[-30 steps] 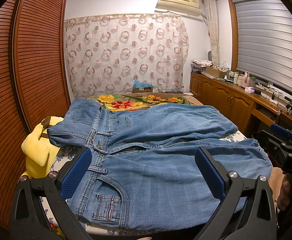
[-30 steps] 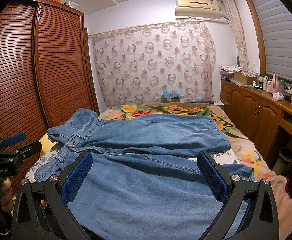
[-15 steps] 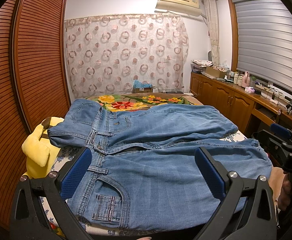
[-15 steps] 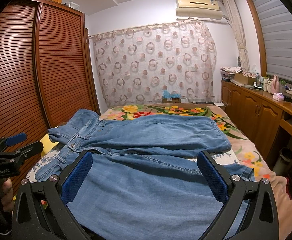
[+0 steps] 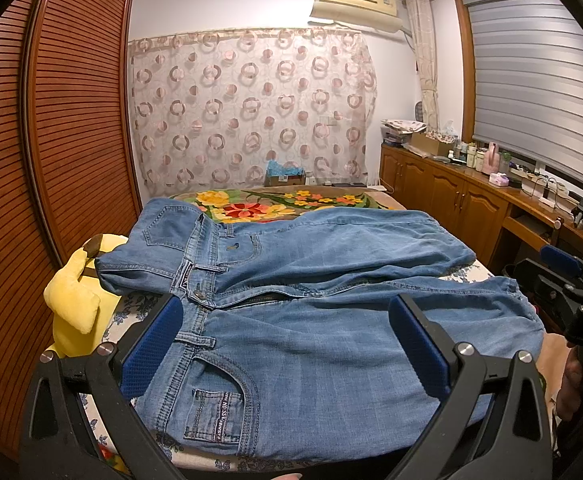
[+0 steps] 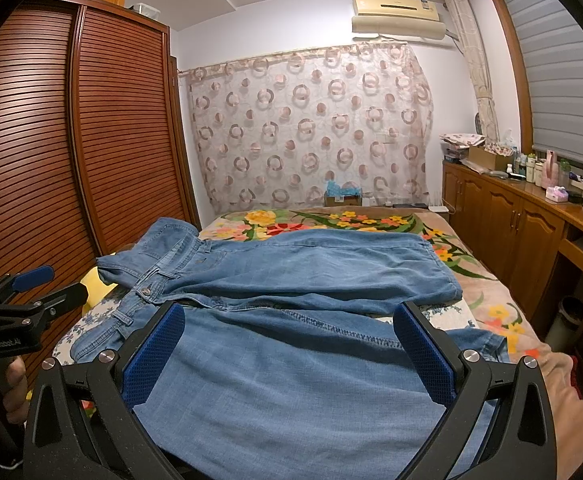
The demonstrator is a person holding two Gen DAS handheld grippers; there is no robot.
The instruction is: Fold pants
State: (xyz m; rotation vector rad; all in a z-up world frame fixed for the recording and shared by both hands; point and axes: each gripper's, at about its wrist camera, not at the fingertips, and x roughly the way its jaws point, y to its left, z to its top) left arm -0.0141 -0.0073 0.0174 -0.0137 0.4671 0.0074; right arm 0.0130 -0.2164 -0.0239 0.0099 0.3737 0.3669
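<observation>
A pair of light blue jeans (image 5: 311, 320) lies spread flat across the near end of a bed (image 6: 487, 280) covered by a floral blanket, waistband toward the bed's left edge beside a yellow plush toy (image 5: 73, 300), the two legs running side by side toward the right edge. The left gripper (image 5: 287, 344) hovers over the near leg by the front pocket, its blue-padded jaws wide apart and holding nothing. The right gripper (image 6: 291, 356) hovers further along the same leg, jaws likewise spread and empty. Compared with a second ago, nothing has shifted: the denim keeps the same creases and both grippers hang in the same spots. That suggests the folding has not begun, and the person is probably lining up a first grasp on the near edge.
</observation>
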